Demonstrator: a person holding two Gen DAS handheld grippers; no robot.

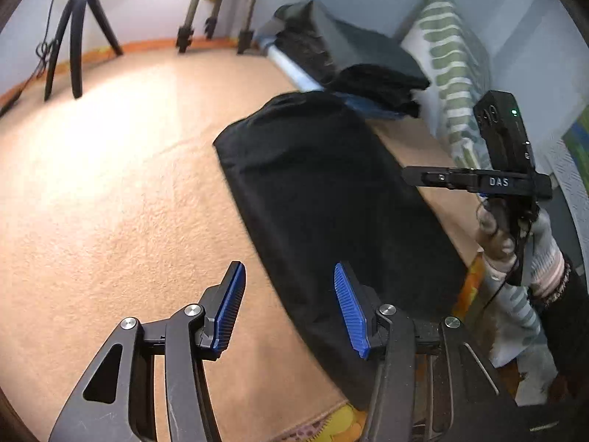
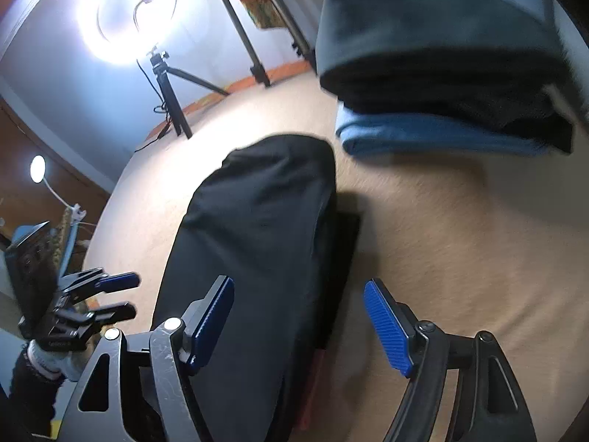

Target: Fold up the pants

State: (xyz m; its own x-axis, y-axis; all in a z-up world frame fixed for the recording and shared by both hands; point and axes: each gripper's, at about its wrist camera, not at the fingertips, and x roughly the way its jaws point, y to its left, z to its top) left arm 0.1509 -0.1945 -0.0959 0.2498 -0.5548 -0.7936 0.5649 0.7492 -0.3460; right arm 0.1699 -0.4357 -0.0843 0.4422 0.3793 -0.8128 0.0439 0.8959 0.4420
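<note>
Surface: peach-tan blanket (image 1: pixel 129 184) spread wide, pale blue wall behind, orange border along its far edge.

Left wrist view. Black pants (image 1: pixel 324 199), folded into a long flat strip, lying lengthwise from the near edge toward the far right corner; cloth plain, matte, faintly creased. Left gripper (image 1: pixel 291 305) spread, blue ribbed pads clear of the cloth, nothing between them. Stack of folded clothes (image 1: pixel 368 70), dark over blue, beyond the far end. Green-striped pillow (image 1: pixel 449 55) against the wall. Black tripod (image 1: pixel 79 33) at the far left edge. Lettering "DAS" legible on the right gripper's body; its tips cut off here.

Right wrist view. Right gripper (image 2: pixel 298 324) spread wide over the strip's near end, pads not touching. Pants' right edge shows layered folds. Ring light (image 2: pixel 136 14) glaring; stack blurred.
</note>
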